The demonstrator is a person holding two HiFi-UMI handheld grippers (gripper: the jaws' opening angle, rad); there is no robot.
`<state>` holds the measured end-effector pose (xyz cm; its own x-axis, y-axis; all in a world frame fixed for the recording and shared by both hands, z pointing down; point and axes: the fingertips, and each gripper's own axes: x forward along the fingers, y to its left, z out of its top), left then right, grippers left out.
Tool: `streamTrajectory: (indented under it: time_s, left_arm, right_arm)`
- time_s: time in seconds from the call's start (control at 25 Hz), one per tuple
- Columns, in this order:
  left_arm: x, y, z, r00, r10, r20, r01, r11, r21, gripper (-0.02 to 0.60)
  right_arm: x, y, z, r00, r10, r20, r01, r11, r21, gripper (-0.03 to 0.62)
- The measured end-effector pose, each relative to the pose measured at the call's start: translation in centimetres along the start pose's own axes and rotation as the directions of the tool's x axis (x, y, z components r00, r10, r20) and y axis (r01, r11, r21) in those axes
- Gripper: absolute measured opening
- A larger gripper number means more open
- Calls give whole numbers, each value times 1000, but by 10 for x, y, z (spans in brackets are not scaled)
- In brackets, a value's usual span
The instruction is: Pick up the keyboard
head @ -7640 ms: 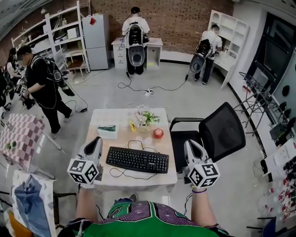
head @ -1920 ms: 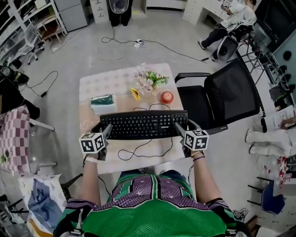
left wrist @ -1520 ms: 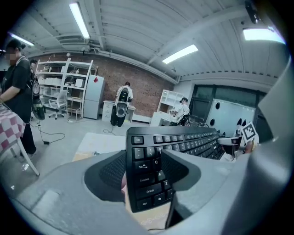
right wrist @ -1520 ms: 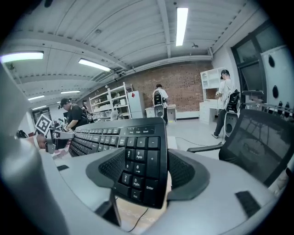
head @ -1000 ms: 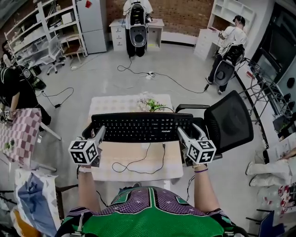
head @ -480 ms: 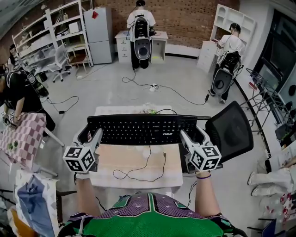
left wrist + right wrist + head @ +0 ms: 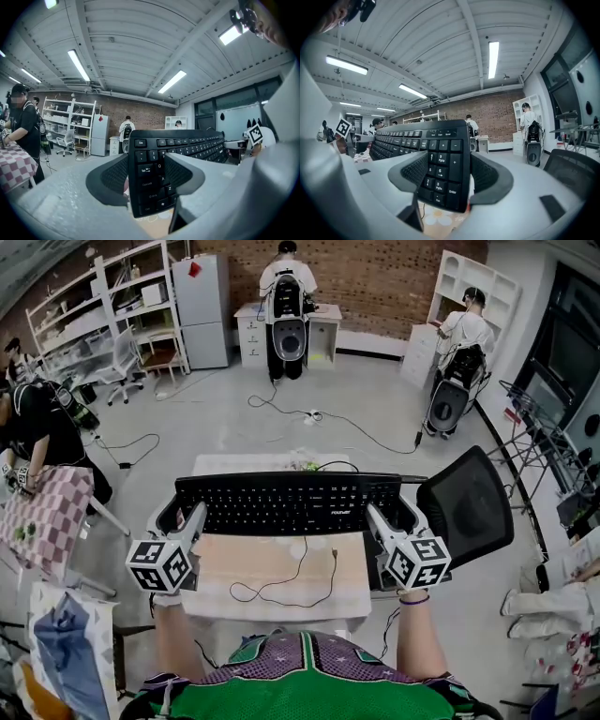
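Note:
A black keyboard hangs in the air above the table, level and facing me, its cable trailing down onto the tabletop. My left gripper is shut on the keyboard's left end, the jaws pressing on its front and back edges. At the other end my right gripper is shut on the number-pad end in the same way. Both marker cubes sit near me, below the keyboard.
The small beige table stands under the keyboard; flowers peek out behind it. A black office chair is at the right. A checked table stands at left. People work in the background.
Over the earlier frames both grippers closed on the keyboard's ends and lifted it off the table. Since half a second ago it has hardly moved.

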<state>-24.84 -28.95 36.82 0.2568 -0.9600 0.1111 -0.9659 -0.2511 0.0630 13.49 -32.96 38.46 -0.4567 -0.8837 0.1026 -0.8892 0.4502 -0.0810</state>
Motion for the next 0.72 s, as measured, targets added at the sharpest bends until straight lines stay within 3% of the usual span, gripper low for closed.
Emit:
streamTrajectory:
  time_s: [0.72]
  left_arm:
    - [-4,0,1,1000,-6,-4,6,1000,-27,236]
  right_arm:
    - [-7,5,9,1000,-3,-18,3,1000,-22,267]
